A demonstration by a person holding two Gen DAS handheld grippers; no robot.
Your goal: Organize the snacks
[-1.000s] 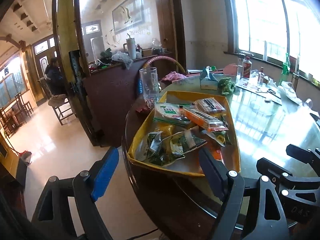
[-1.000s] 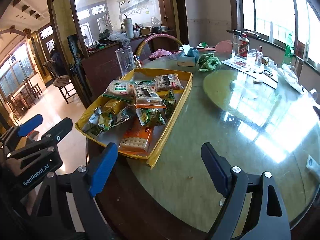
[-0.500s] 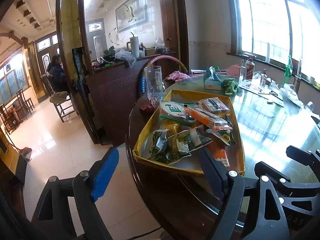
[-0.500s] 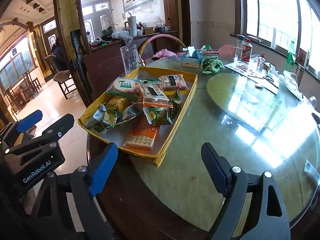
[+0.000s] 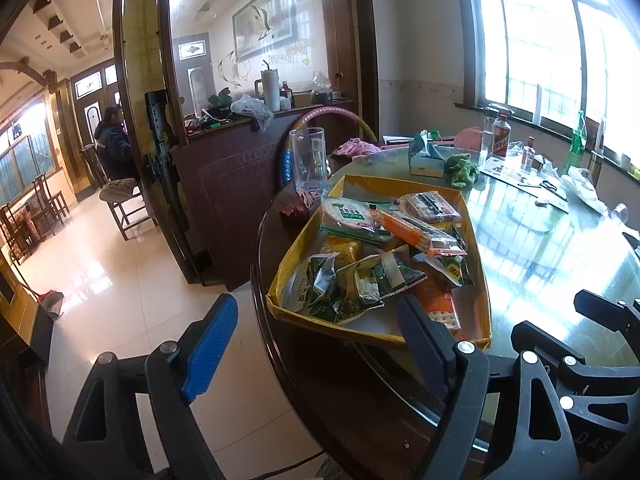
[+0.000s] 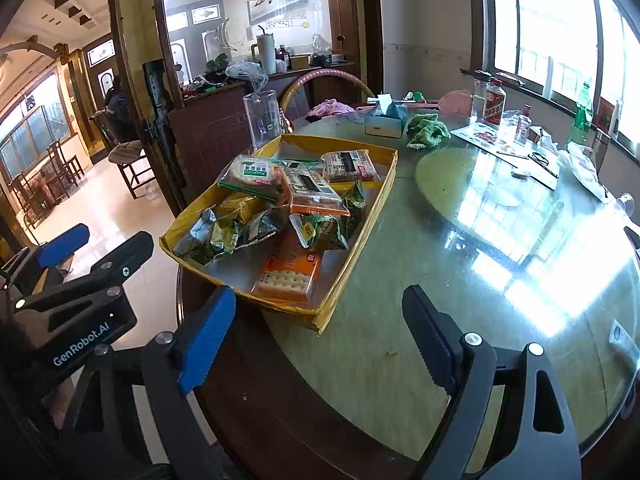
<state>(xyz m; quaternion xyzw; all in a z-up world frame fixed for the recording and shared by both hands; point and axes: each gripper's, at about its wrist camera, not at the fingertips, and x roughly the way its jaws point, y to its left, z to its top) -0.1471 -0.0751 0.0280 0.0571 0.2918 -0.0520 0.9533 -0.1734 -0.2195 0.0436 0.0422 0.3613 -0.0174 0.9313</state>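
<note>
A shallow yellow cardboard tray [image 5: 478,264] [image 6: 362,240] lies at the near left edge of a round glass-topped table. It holds several snack packs: green foil bags [image 5: 352,280] [image 6: 224,234], an orange cracker pack [image 6: 290,270], a long orange pack [image 5: 416,232] and a white-green biscuit pack [image 6: 250,174]. My left gripper [image 5: 316,334] is open, short of the tray's near corner, over the floor and table rim. My right gripper [image 6: 316,330] is open too, just before the tray's near end. Neither holds anything.
A clear plastic jug [image 5: 307,162] stands behind the tray. Farther back sit a tissue box [image 6: 385,118], a green cloth [image 6: 426,130], bottles [image 6: 494,102] and papers by the window. A dark wooden cabinet [image 5: 224,192] and tiled floor lie left; a person [image 5: 114,144] sits far off.
Both grippers have drawn slightly nearer and higher over the table, so the tray looks a little closer and more central. Both stay open and empty.
</note>
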